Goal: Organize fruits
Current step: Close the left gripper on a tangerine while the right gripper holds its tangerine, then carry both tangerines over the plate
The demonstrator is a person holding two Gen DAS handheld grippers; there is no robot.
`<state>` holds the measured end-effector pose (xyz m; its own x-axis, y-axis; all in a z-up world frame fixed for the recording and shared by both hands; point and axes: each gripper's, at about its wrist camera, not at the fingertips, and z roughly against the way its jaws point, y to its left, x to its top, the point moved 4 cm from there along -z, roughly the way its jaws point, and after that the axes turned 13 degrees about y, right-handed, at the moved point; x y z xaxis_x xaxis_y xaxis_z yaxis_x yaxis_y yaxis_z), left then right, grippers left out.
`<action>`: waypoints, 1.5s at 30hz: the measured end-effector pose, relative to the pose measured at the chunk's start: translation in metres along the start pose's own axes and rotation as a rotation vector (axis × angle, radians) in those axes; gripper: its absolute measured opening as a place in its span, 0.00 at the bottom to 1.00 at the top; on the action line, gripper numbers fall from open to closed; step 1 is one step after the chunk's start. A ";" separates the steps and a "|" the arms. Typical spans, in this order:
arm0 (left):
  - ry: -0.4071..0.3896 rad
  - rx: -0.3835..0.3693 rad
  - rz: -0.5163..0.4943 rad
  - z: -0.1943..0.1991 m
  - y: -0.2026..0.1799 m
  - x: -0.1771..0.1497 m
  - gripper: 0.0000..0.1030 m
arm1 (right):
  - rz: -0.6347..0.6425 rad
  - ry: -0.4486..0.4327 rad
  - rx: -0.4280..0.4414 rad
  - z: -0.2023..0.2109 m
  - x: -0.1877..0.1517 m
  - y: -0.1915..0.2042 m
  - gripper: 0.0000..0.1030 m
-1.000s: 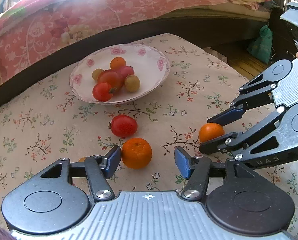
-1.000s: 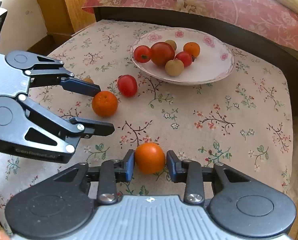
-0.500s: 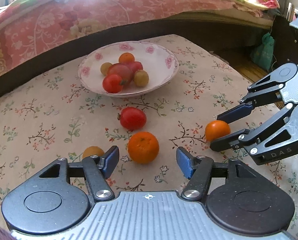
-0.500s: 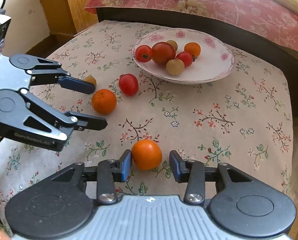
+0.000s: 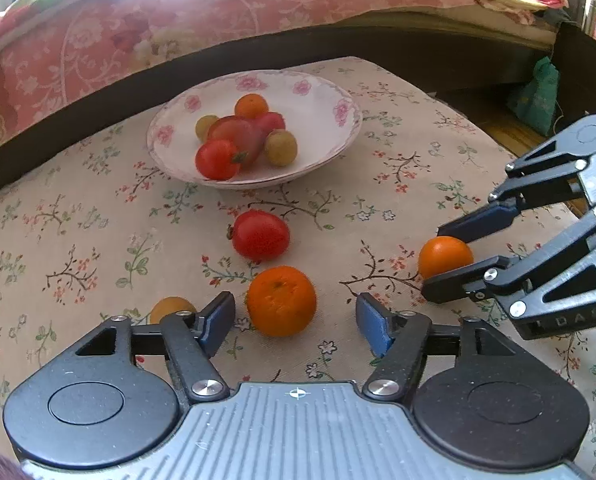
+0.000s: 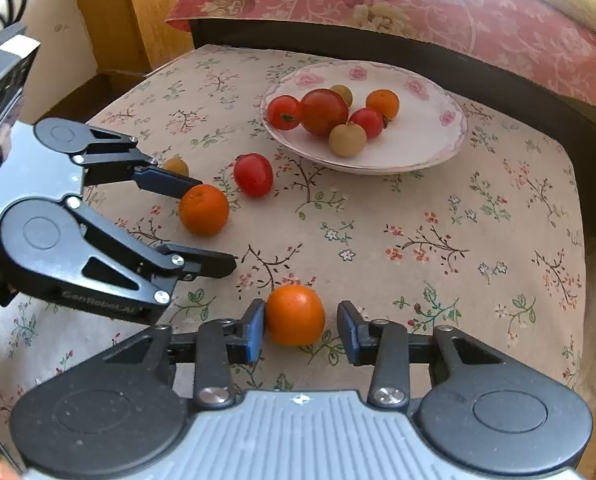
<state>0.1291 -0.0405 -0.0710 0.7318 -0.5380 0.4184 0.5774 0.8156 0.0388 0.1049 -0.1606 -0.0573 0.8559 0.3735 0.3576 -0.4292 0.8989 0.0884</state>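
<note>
Fruits lie loose on the counter (image 6: 438, 240) short of the plate (image 5: 326, 92) as I bring both tools in.

My left tool (image 5: 294, 322) gapes around the mandarin (image 5: 281, 301); my right tool (image 6: 301, 330) is open, one pad touching the orange tomato (image 6: 295, 314). An off-centre squeeze could roll either away.

small yellow fruit (image 5: 170, 307) half hidden behind jaws

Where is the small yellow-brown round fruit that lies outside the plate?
In the left wrist view the small yellow-brown round fruit lies on the floral tablecloth, just behind the left gripper's left finger.
</note>
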 end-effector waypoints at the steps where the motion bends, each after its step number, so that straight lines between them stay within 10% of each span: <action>1: 0.002 -0.001 0.004 0.000 0.000 0.000 0.72 | 0.007 0.000 -0.003 0.000 0.000 0.001 0.36; 19: 0.015 0.015 0.005 0.004 -0.001 0.003 0.44 | 0.028 0.003 -0.016 0.003 0.005 0.003 0.33; 34: -0.003 0.038 0.006 0.003 0.000 0.001 0.55 | 0.044 0.023 -0.018 -0.002 0.004 0.003 0.33; 45: 0.007 0.020 0.003 0.005 -0.003 0.003 0.43 | 0.024 0.017 -0.008 0.001 0.006 0.003 0.33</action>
<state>0.1276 -0.0434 -0.0658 0.7362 -0.5369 0.4120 0.5679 0.8212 0.0555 0.1086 -0.1563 -0.0537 0.8502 0.3988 0.3436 -0.4473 0.8915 0.0721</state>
